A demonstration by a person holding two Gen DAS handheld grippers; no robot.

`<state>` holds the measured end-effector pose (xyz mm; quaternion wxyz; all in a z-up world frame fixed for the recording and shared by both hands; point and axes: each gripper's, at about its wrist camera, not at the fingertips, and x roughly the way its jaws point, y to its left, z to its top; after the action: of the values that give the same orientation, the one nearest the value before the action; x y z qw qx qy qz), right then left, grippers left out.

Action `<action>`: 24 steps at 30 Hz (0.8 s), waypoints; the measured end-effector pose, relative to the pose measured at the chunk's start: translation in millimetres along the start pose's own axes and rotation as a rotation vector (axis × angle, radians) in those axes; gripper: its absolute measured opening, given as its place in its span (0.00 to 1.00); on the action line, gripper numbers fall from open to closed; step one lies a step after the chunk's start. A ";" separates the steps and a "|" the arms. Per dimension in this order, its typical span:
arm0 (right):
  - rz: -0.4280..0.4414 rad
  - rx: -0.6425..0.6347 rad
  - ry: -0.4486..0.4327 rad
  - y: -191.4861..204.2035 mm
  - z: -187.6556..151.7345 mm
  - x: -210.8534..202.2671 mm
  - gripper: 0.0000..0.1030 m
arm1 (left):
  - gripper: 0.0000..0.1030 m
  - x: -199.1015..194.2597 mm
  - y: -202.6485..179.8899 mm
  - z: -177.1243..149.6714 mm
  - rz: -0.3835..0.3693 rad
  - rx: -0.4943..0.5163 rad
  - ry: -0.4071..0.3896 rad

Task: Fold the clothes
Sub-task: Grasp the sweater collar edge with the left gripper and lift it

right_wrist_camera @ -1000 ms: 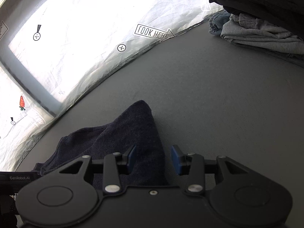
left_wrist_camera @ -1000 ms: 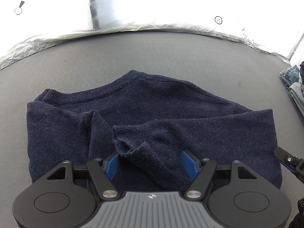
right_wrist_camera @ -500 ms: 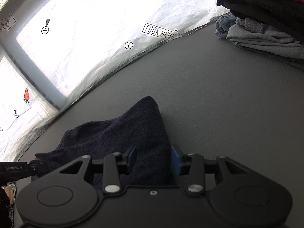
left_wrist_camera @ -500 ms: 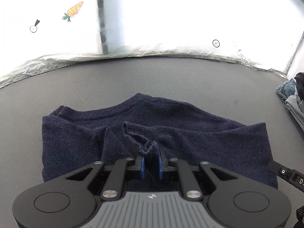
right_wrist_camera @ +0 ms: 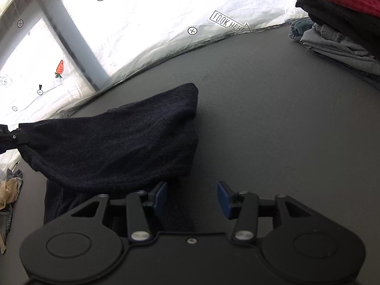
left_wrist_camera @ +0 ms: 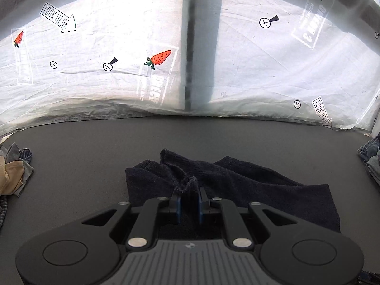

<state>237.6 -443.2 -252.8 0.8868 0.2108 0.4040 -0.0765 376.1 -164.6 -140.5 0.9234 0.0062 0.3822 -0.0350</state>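
Dark navy knit on the sweater (left_wrist_camera: 249, 185), almost black in the shade, lying on a plain charcoal-grey table (right_wrist_camera: 273, 118). Behind, a white backdrop sheet (left_wrist_camera: 95, 87) printed with orange carrots (left_wrist_camera: 159, 58) topped green, and black crosshair marks. On the folded stack (right_wrist_camera: 337, 23): red check on top, then black, then grey. Both grippers are black with blue pads (right_wrist_camera: 159, 196).
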 end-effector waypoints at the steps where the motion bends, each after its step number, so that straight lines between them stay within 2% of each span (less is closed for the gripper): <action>1: -0.009 -0.012 0.019 4.2 -6.0 0.4 0.47 | 0.14 -3.6 8.6 -0.2 0.008 -0.014 -0.003; 5: -0.036 -0.012 0.095 14.2 -25.8 1.0 0.47 | 0.14 -15.7 42.3 -6.0 0.024 -0.056 -0.008; 9: -0.053 0.012 0.111 23.1 -42.1 -4.6 0.47 | 0.14 -24.3 73.2 -14.4 0.038 -0.077 -0.007; 11: -0.050 0.007 0.105 28.9 -49.5 -8.9 0.32 | 0.14 -25.8 86.9 -17.5 0.035 -0.087 -0.003; 12: -0.053 -0.009 0.095 33.2 -52.1 -12.2 0.22 | 0.14 -26.6 93.0 -18.5 0.032 -0.092 -0.001; 14: -0.058 -0.044 0.076 42.9 -55.8 -18.7 0.17 | 0.14 -27.7 104.9 -18.9 0.036 -0.099 -0.013; 18: -0.072 -0.088 0.047 63.9 -57.2 -29.7 0.14 | 0.13 -34.5 120.2 -6.2 0.017 -0.094 -0.056; 24: -0.070 -0.115 0.004 95.6 -56.6 -42.4 0.13 | 0.13 -61.9 143.7 27.3 0.009 -0.095 -0.183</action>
<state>200.0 -334.0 -224.2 0.8934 0.1455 0.4168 -0.0840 361.7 -18.6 -79.6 0.9539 -0.0393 0.2973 -0.0130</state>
